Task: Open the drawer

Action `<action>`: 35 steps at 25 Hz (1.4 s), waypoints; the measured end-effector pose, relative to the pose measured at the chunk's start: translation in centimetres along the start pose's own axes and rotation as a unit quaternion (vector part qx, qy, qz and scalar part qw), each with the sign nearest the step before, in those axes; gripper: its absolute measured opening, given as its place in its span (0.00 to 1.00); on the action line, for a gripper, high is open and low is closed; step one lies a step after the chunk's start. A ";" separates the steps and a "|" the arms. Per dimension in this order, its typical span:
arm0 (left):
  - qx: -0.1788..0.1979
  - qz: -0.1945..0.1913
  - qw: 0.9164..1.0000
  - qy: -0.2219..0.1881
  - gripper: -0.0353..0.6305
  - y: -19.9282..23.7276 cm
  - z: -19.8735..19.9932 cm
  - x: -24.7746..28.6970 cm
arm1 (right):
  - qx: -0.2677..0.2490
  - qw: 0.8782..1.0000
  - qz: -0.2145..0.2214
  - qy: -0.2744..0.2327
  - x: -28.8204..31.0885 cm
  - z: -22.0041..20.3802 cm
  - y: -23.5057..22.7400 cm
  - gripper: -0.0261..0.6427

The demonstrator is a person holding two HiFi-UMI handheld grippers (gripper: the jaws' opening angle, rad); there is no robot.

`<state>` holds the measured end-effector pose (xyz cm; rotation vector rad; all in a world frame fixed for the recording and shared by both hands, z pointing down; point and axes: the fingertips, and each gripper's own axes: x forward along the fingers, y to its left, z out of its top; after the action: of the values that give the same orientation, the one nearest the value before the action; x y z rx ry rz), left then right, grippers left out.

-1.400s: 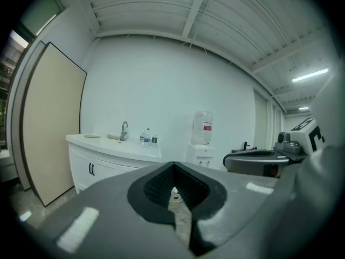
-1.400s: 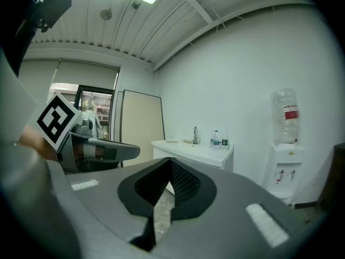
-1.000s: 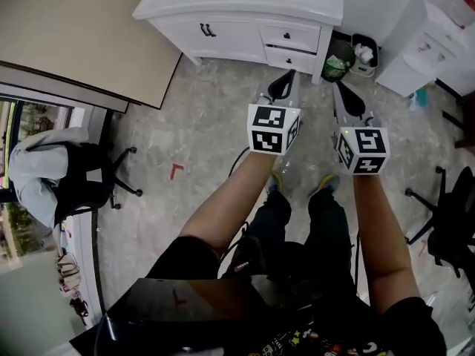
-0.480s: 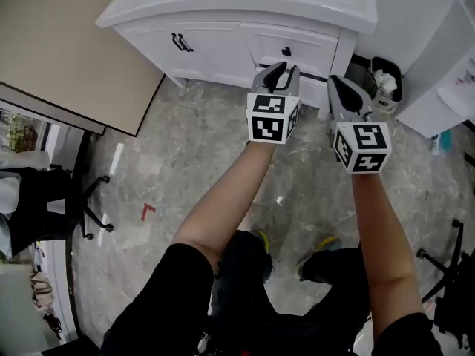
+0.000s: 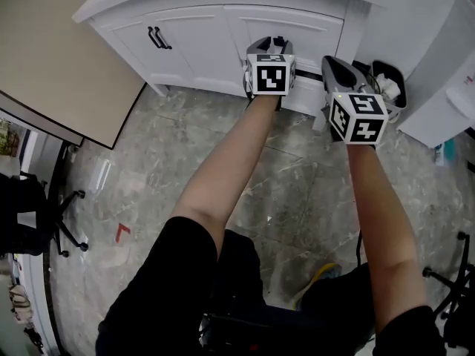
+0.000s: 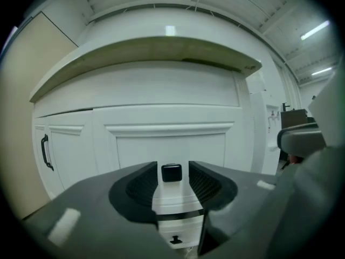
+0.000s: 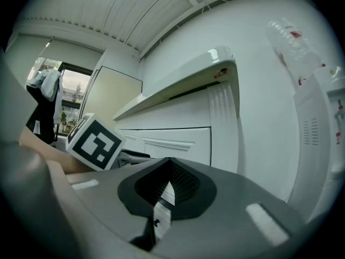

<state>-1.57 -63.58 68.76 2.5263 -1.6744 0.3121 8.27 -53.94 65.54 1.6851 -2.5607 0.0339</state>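
- The left claw is spread, one pad on each side of the black knob, seemingly not yet touching it.
- It should probably ease forward until the knob sits deep between the pads, clamp firmly, then pull straight back.
- The drawer around the knob is shut.
- The right claw, right of the knob, is pressed together and empty; it is best kept clear.

This is an office-like workroom. A white cabinet stands at top, a black swivel chair at the left edge and a waste bin upper right, with strip lights overhead.
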 end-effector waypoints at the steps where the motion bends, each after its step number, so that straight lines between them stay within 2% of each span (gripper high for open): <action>1: -0.004 0.004 1.000 0.006 0.31 0.3 -0.6 0.6 | -0.001 1.000 0.001 0.000 0.1 -0.4 0.0 0.07; 4: -0.010 0.004 1.000 0.018 0.31 0.6 -1.8 2.1 | 0.002 1.000 -0.002 -0.002 0.1 -0.9 -0.4 0.07; 6: -0.012 0.002 1.000 0.012 0.26 0.6 -1.8 2.4 | 0.005 1.000 -0.005 -0.003 0.1 -1.0 -0.7 0.07; 22: -0.040 -0.006 0.999 0.002 0.25 0.0 -1.9 1.4 | 0.006 1.000 0.002 -0.003 -1.2 -2.2 -0.8 0.07; 28: -0.039 -0.007 0.999 -0.001 0.25 -0.6 -2.4 -1.4 | 0.004 1.000 0.008 -0.017 -2.2 -1.3 0.7 0.07; 35: -0.039 -0.011 0.999 -0.004 0.25 -1.5 -3.9 -8.1 | 0.007 0.999 0.023 -0.027 -5.0 0.1 4.0 0.07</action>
<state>-3.74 -54.94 70.77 2.4911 -1.6269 0.2321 6.54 -47.72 65.13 1.6546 -2.6442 0.0088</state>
